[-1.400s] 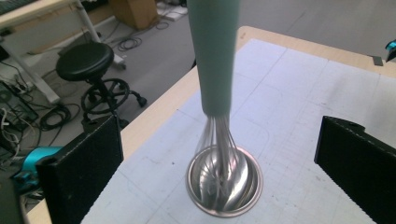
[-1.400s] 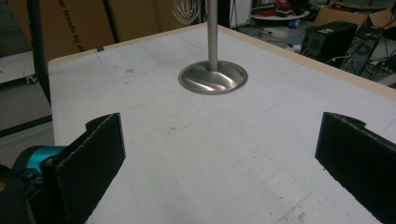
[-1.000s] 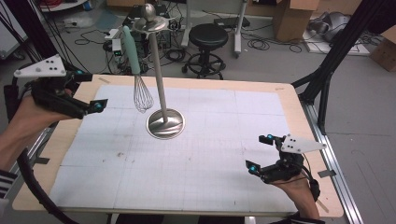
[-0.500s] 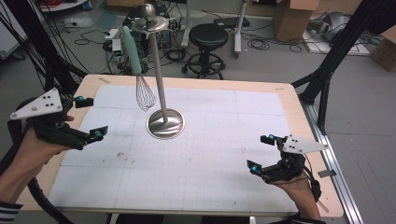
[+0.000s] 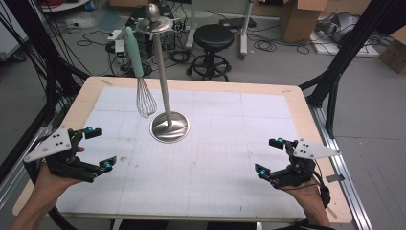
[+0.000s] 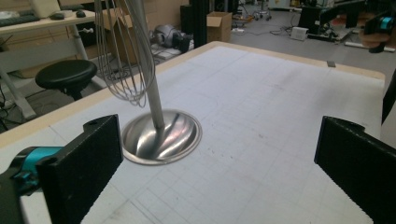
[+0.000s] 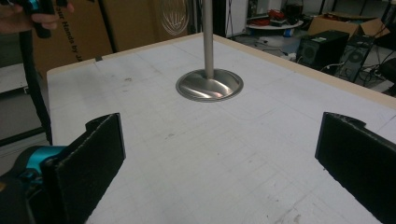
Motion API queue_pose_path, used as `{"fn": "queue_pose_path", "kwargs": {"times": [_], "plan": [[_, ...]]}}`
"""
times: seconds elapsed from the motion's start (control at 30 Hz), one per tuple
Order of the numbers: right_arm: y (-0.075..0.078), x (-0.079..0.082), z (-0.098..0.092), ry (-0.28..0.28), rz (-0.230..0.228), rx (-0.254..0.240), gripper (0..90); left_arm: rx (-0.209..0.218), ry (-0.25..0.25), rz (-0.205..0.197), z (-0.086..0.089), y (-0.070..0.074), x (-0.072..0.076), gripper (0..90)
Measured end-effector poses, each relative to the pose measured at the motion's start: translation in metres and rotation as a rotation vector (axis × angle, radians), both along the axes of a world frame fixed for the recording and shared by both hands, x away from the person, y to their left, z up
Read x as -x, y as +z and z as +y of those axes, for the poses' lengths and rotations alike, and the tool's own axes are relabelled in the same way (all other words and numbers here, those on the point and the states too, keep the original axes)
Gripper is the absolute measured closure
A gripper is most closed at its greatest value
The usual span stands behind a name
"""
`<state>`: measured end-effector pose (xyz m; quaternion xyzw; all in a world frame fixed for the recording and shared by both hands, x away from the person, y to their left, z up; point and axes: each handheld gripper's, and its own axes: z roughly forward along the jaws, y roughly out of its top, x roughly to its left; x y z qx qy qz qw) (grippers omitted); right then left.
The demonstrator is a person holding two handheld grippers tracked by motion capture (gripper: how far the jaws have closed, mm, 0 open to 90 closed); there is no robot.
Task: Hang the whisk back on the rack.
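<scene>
At the left edge of the table (image 5: 86,100), the left tool (image 5: 98,149) rests low with its jaws wide apart and nothing between them, well away from the work. Further right, the whisk (image 5: 143,93) hangs by its mint-green handle from the top of the steel stand (image 5: 168,125), its wire head dangling just above the round base without visibly touching it. At the right edge, the right tool (image 5: 272,157) also sits spread apart and unloaded. Judging by this, the hanging looks done, or else a removal has not begun; neither tool is engaged with the whisk.
</scene>
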<state>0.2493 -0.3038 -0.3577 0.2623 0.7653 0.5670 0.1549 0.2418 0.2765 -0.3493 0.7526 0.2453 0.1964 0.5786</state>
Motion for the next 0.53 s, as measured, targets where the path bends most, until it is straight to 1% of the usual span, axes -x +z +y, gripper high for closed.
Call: {"fn": "queue_pose_path", "kwargs": {"times": [0.1, 0.17, 0.2, 0.4, 0.53], "plan": [[0.0, 0.001, 0.001, 0.003, -0.001, 0.0, 0.4, -0.045, -0.021, 0.037, -0.001, -0.009, -0.001, 1.7], [0.0, 0.001, 0.001, 0.003, -0.001, 0.002, 0.3, -0.063, -0.027, 0.047, -0.003, -0.012, -0.002, 1.7], [0.001, 0.002, 0.001, 0.004, 0.0, -0.001, 0.4, -0.063, -0.03, 0.053, -0.004, -0.013, -0.002, 1.7], [0.001, 0.002, 0.0, 0.001, -0.001, -0.003, 0.4, -0.052, -0.04, 0.043, -0.006, -0.01, -0.005, 1.7], [0.0, 0.002, 0.0, -0.002, -0.002, -0.002, 0.4, -0.055, -0.038, 0.045, -0.006, -0.011, -0.005, 1.7]]}}
